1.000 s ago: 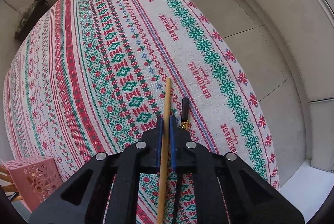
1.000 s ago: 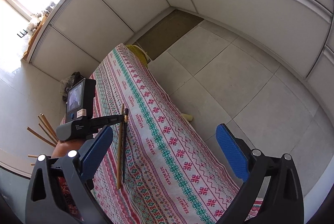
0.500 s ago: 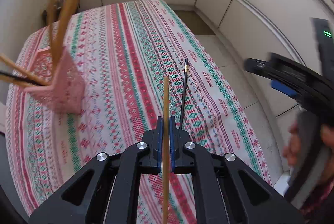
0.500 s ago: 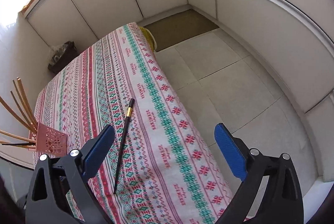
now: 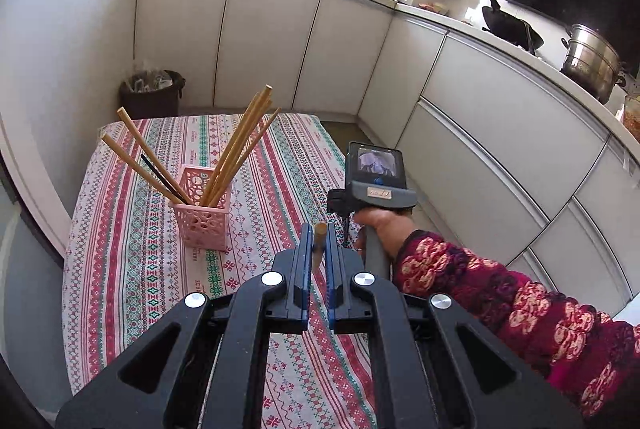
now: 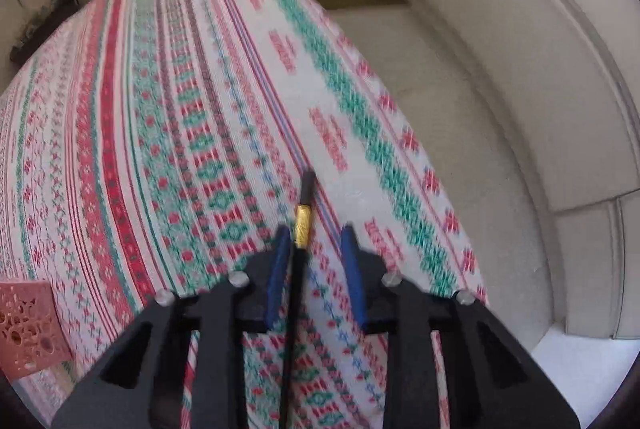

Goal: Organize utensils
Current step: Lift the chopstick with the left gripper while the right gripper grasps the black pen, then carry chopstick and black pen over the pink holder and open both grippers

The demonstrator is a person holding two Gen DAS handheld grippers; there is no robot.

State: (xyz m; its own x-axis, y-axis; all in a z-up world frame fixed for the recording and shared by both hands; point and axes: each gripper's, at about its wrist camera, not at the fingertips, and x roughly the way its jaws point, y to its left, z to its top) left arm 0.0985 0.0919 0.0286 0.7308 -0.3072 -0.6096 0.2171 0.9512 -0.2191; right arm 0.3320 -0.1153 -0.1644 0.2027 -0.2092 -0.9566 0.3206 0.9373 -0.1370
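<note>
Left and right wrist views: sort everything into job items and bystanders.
Job:
- wooden chopstick, clamped in the left gripper
- black chopstick, between the closing jaws of the right gripper
- pink holder, with stored chopsticks standing in it

Lying about:
- tablecloth
- bin
- wok
- steel pot

A pink perforated holder (image 5: pixel 202 211) stands upright on the patterned tabletop (image 5: pixel 132 269), wooden chopsticks (image 5: pixel 236 149) fanning out of it. Right of the holder, a black gold-banded chopstick (image 6: pixel 301 225) lies flat.
</note>
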